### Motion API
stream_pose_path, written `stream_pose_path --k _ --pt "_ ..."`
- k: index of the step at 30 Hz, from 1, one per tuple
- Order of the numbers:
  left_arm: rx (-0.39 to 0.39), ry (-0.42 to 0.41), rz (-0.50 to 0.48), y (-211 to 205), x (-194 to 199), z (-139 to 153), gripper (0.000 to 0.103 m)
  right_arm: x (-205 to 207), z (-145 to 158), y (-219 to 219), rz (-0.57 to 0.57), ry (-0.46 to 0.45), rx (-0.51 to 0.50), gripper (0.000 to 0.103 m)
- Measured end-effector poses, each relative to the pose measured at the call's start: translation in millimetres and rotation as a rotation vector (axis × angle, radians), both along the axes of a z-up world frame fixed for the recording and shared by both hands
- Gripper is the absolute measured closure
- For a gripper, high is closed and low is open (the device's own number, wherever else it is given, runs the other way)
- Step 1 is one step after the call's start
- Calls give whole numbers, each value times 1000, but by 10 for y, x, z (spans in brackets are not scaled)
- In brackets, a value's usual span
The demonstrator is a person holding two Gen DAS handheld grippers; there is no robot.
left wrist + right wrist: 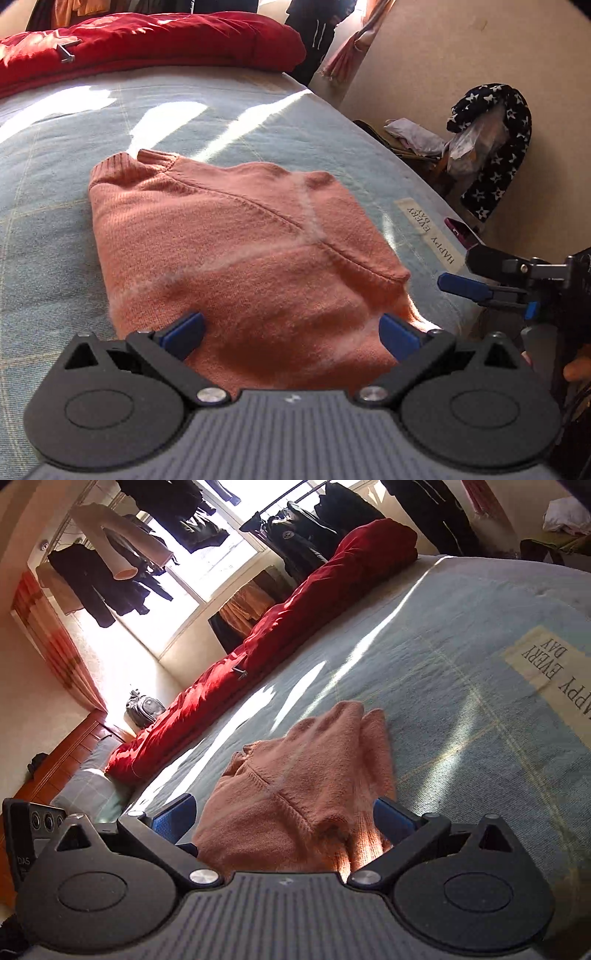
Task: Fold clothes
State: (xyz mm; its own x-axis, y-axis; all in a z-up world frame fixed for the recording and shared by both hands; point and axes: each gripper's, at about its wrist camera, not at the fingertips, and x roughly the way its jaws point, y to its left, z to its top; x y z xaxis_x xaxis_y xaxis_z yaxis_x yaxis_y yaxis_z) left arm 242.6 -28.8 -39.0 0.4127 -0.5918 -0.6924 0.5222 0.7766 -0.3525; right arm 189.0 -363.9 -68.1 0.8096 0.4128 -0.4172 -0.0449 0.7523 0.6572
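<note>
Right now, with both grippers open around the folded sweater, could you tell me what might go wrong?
1. Both the left gripper and the right gripper are open and straddle the sweater, so closing may pinch only the top layer and pull the fold apart.
2. The sweater lies near the edge of the bed; a drag that way could slide it off.
3. The two grippers sit close together and could collide.

I see hard sunlight from the window (207, 565) at 11 o'clock, blown-out white, streaking the bedspread (258, 122); the fisheye bends edges, and the right view looks slightly motion-blurred
</note>
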Motion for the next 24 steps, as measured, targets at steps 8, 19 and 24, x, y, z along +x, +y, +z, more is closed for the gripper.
stream_pose_path --k 8,19,24 --pt "-93 -38 107 421 -145 211 2 -4 -43 -235 -47 46 51 0" --pt "-298 148 291 1062 82 -266 2 442 -456 -391 47 200 197 0" --pt "-374 241 274 1038 259 -540 2 764 -590 -380 106 270 210 0"
